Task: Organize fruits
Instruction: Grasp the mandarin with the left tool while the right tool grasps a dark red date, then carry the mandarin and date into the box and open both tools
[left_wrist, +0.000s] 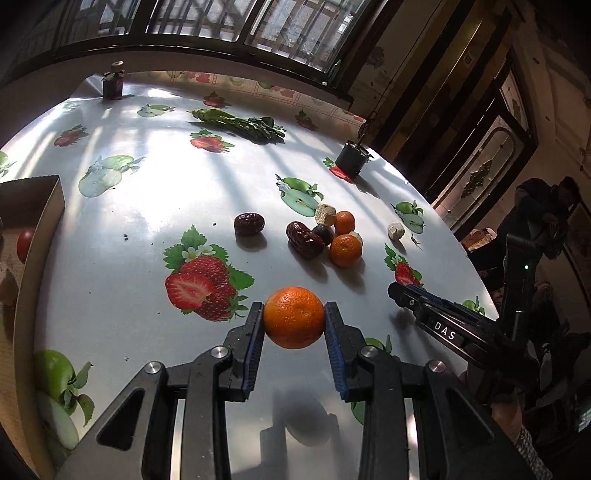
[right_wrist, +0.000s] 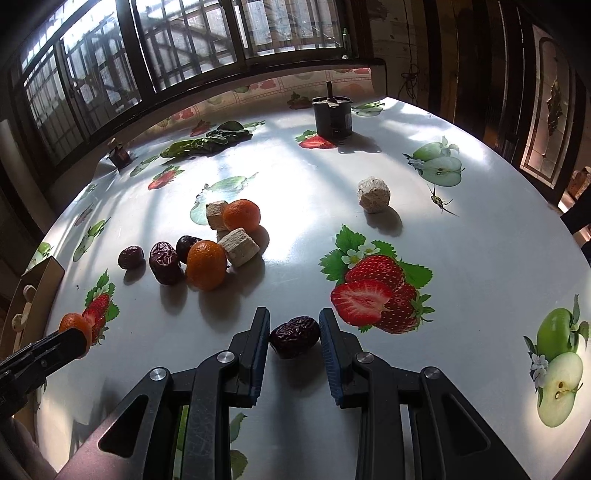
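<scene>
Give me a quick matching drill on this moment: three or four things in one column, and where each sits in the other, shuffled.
Things:
1. tangerine
2. red date
3. greens
4. cardboard box

Places:
A. far side of the table, near the window
B. at the table's left edge
C. between the left gripper's pads
D. between the right gripper's pads

Pairs: 1-C, 2-D, 3-A, 4-B

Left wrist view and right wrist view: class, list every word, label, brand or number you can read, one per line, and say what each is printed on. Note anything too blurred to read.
"DAS": white letters on the black body of the right gripper, seen in the left wrist view.
Small dark bottle at the table's far edge: any label is too small and blurred to read.
Dark cylindrical container: no readable text.
</scene>
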